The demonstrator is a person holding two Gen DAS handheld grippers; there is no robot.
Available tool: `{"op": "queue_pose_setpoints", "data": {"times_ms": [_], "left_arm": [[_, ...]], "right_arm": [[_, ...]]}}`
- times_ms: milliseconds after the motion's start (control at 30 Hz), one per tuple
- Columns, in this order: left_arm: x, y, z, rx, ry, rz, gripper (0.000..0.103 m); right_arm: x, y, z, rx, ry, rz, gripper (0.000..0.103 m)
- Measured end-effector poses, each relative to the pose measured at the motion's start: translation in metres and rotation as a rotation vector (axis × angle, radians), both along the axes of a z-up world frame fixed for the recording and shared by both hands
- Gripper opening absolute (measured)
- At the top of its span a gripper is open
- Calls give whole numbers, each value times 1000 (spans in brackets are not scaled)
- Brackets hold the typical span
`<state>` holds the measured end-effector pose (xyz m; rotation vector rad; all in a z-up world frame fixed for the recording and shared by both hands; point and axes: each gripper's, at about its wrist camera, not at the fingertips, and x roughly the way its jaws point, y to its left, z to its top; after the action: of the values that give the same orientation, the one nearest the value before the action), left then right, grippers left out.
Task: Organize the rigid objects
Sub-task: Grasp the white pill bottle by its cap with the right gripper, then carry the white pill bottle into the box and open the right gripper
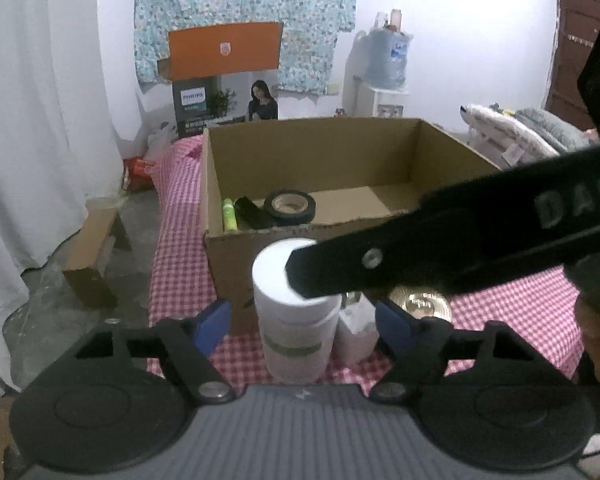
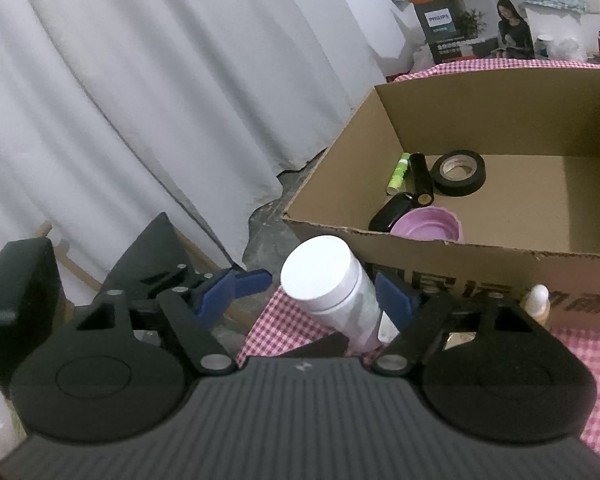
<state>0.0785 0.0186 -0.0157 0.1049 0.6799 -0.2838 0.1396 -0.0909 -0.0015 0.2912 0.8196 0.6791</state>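
A white capped bottle (image 1: 296, 320) stands upright on the pink checked cloth (image 1: 180, 272), just in front of the cardboard box (image 1: 228, 264). My left gripper (image 1: 305, 324) is open around it, with a gap on both sides of the bottle. A black finger (image 1: 400, 260) of the right gripper crosses over the bottle's cap. In the right wrist view the same bottle (image 2: 332, 284) sits between the pads of my right gripper (image 2: 306, 298). The right pad is close beside it and the left pad stands clear. A blue pad (image 2: 254, 280) of the left gripper shows to the left.
The box (image 2: 480, 256) holds a green tube (image 2: 398, 174), a black cylinder (image 2: 420, 178), a black tape roll (image 2: 458, 172), a black case (image 2: 392, 212) and a pink lid (image 2: 428, 228). A small dropper bottle (image 2: 538, 302), a small white bottle (image 1: 356, 332) and a gold disc (image 1: 420, 302) stand near the box front.
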Motion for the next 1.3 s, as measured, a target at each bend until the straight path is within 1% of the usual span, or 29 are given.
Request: {"op": "queue_pose_setpoints", "data": {"times_ms": [100,267,333,367,467,733,933,1133,1300], "left_arm": [[4,-2,-1,0,-8,-6,72],[10,-4,-3,-5,-7,-16,66],[12,-4,-4,-12,-6,-17,61],[13,-3,-4,-14,-5,-17,60],[15,-2,-5,-6,-1,-12,54],[17,-2,-4,-8,-1,-2,54],[11,-3,2,-12,-12,6,54],[-8,-4,21,12,-52,26,54],[-27,-2,47,33,-115,46,54]], "right_arm": [[7,1,-4,-6,9,-2,68],[18,4,-10,-12,27,-5,61],[22,5,-13,-17,33,-4,59],[24,6,-14,-18,37,-2,57],[28,9,-18,-22,50,3,54],[32,7,-22,-12,53,3,49],[26,6,-17,-13,40,6,47],[11,6,-2,3,-1,26,47],[-4,8,23,37,-62,59,47]]}}
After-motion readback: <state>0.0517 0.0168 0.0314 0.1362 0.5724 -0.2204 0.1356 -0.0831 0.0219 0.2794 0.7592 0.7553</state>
